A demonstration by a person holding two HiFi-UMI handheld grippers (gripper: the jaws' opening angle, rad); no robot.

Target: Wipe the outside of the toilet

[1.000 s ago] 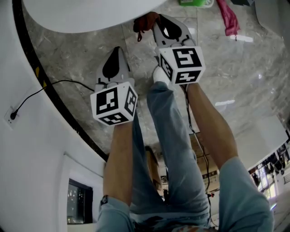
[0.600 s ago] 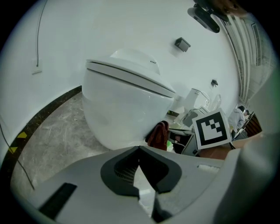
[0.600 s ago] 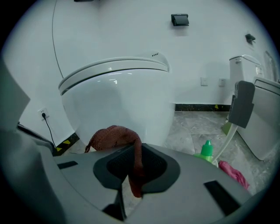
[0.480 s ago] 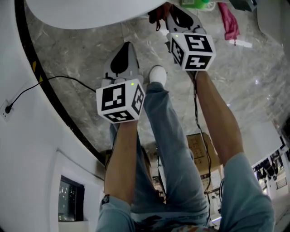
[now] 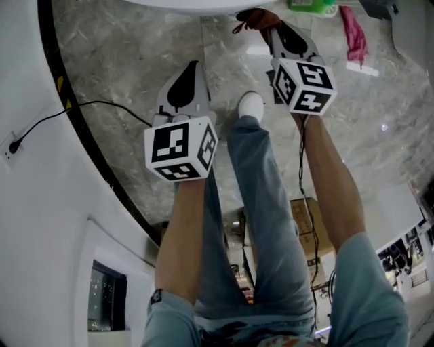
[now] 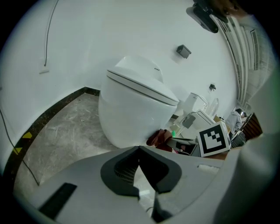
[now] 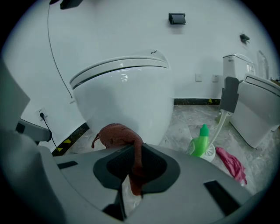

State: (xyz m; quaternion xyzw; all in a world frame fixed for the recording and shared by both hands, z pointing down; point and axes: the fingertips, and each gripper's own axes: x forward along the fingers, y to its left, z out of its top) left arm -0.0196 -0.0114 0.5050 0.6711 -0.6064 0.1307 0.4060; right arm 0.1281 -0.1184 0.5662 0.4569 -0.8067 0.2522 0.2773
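Observation:
The white toilet (image 7: 127,96) fills the middle of the right gripper view; only its rim (image 5: 196,4) shows at the top edge of the head view. My right gripper (image 7: 133,153) is shut on a red-brown cloth (image 7: 116,135), which bunches just in front of the bowl's lower front. In the head view that cloth (image 5: 252,17) sits at the right gripper (image 5: 268,27) tips, under the rim. My left gripper (image 5: 193,64) hangs lower left over the floor, jaws shut and empty. From the left gripper (image 6: 139,148) view, the toilet (image 6: 135,105) stands ahead, apart from it.
A green bottle (image 7: 201,142), a brush holder and a pink cloth (image 7: 232,162) lie on the marble floor right of the toilet. A second toilet (image 7: 258,109) stands farther right. A black cable (image 5: 88,108) runs to a wall socket (image 5: 13,144). The person's shoe (image 5: 249,105) is between the grippers.
The right gripper has carried the cloth forward and to the right, toward the toilet. The toilet rim has slid almost out of the head view's top. The left gripper has barely moved.

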